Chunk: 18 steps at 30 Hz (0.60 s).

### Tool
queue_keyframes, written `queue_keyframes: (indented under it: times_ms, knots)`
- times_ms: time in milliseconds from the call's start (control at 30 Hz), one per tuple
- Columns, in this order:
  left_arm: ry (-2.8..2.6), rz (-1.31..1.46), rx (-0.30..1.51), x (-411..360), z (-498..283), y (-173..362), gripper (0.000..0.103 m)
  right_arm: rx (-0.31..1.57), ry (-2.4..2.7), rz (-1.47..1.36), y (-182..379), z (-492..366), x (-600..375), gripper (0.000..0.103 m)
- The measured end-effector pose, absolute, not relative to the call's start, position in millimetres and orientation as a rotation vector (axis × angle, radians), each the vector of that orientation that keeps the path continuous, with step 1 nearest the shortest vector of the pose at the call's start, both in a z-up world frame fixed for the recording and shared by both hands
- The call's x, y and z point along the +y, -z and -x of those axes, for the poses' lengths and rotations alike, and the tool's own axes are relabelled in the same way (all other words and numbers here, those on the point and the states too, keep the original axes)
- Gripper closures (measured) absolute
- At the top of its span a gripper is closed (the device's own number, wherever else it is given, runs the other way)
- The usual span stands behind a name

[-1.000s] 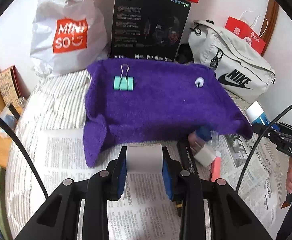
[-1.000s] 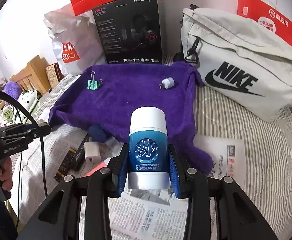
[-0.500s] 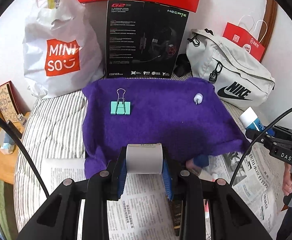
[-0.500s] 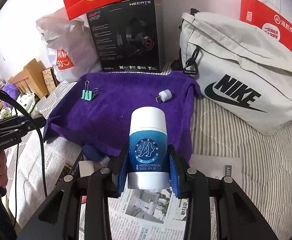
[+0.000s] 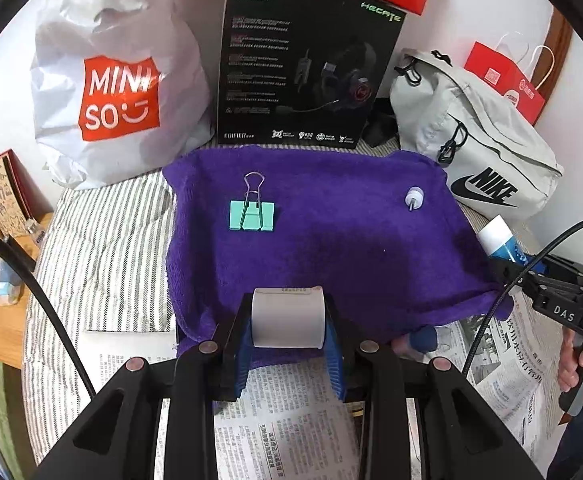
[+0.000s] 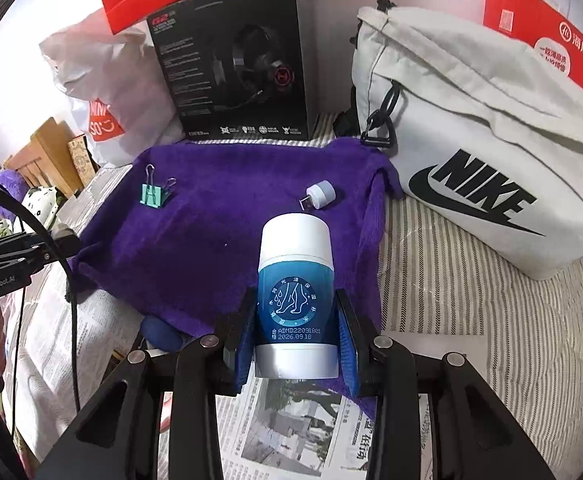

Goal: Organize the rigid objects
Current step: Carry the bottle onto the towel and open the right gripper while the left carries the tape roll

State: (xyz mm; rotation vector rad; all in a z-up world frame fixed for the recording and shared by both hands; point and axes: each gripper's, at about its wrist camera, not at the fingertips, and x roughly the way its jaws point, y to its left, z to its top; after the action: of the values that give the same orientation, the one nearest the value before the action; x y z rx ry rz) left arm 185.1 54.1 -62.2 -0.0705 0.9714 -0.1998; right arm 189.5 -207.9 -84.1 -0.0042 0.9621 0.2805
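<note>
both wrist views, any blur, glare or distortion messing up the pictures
Left wrist view: sharp, evenly lit, strong fisheye bending with dark corners; the purple towel and green binder clip read clearly. Right wrist view: same curved distortion, the wall at upper left washed out bright, yet the print on the blue bottle stays legible.

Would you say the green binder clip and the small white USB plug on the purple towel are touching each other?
Apart. The left wrist view shows the green binder clip and the small white USB plug separated by a wide stretch of bare purple towel.
</note>
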Motion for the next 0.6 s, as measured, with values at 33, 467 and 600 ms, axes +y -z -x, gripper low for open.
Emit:
queue_keyframes:
  times_ms: [33, 467, 600]
  knots:
    - [0.202, 0.072, 0.972, 55, -185, 63, 0.074, 0.967, -0.275, 0.005, 87, -193, -208, 0.067]
    - [0.190, 0.071, 0.976, 61, -201, 71, 0.074, 0.999, -0.264, 0.041, 115, -228, -201, 0.067]
    - [0.177, 0.083, 0.978, 65, -209, 76, 0.074, 1.013, -0.273, 0.026, 121, -237, -200, 0.067]
